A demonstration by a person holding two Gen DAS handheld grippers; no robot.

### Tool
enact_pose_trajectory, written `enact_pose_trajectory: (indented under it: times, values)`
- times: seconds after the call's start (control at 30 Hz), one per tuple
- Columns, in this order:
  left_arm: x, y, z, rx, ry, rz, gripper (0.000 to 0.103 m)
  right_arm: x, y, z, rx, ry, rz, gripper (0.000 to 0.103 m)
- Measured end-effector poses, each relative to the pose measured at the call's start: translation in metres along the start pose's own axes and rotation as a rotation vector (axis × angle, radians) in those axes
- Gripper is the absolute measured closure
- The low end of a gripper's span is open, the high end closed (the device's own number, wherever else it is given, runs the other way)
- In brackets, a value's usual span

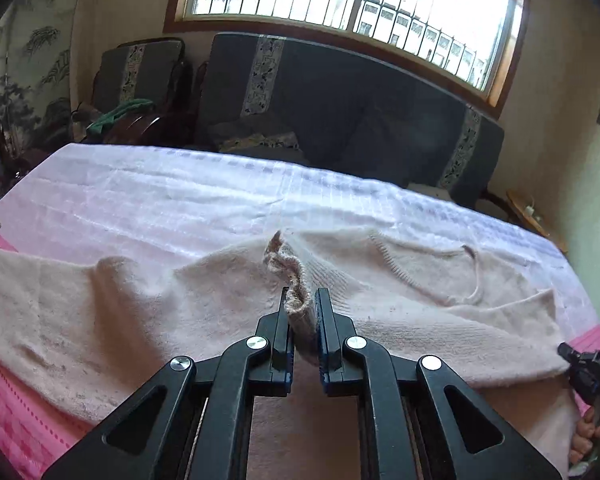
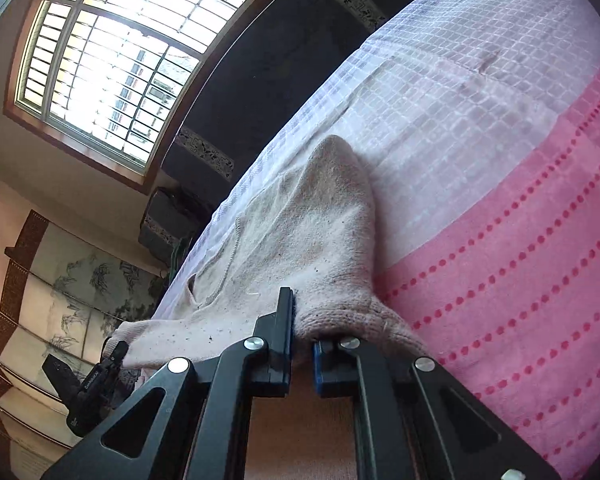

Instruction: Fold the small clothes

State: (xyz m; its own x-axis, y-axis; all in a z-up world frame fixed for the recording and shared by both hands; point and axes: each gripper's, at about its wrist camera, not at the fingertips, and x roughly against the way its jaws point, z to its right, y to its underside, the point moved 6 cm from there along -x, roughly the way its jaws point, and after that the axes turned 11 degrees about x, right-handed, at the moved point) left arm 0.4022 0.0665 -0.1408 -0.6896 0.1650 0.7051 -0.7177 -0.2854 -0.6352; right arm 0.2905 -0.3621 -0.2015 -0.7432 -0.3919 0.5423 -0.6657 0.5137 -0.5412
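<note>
beige sweater (image 1: 148, 320) lies on the pink cover (image 2: 520, 280). your left gripper (image 1: 300, 300) clamps a bunched fold of it. your right gripper (image 2: 304, 320) pinches its edge.

The sweater (image 1: 204, 304) is fuzzy, pilled beige knit cloth on a bed (image 1: 140, 196) covered in waffle-textured white and soft pink fabric; each claw is matt black plastic with shiny metal rivets

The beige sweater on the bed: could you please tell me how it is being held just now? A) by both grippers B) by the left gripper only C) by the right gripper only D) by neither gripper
A: the left gripper pinches a ridge of the sweater, and the right gripper clamps its edge.
</note>
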Motion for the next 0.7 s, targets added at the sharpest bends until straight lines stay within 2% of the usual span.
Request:
enact_pose_trajectory:
  times: [0.03,0.1,0.17,0.23,0.33,0.43,0.47,0.57,0.63,0.7]
  values:
    - [-0.014,0.012,-0.009,0.010,-0.020,-0.074,0.091,-0.004,0.003,0.000,-0.003,-0.013,-0.025,0.094]
    - [-0.002,0.010,-0.022,0.075,0.039,-0.042,0.083,-0.003,0.003,-0.003,0.011,-0.011,-0.031,0.094]
    - [0.014,0.005,-0.037,0.120,0.018,-0.004,0.054,-0.005,0.005,-0.003,0.018,-0.001,-0.055,0.094]
    - [0.030,0.003,-0.051,0.120,0.009,0.010,0.039,-0.003,0.007,-0.005,0.008,-0.010,-0.073,0.093]
    - [0.060,-0.004,-0.085,0.141,-0.015,0.029,0.037,0.009,0.018,-0.010,-0.009,-0.036,-0.088,0.088]
    - [0.089,-0.013,-0.142,0.210,-0.092,0.077,0.036,0.027,0.032,-0.023,0.005,-0.092,-0.082,0.084]
    - [0.098,-0.017,-0.163,0.233,-0.123,0.086,0.036,0.032,0.038,-0.030,0.027,-0.106,-0.084,0.079]
    - [0.118,-0.032,-0.223,0.288,-0.224,0.103,0.036,0.039,0.061,-0.053,0.133,-0.112,-0.110,0.067]
    - [0.126,-0.048,-0.258,0.274,-0.331,0.123,0.036,0.041,0.076,-0.069,0.237,-0.088,-0.134,0.067]
    - [0.124,-0.063,-0.288,0.265,-0.412,0.085,0.036,0.040,0.089,-0.082,0.331,-0.058,-0.149,0.066]
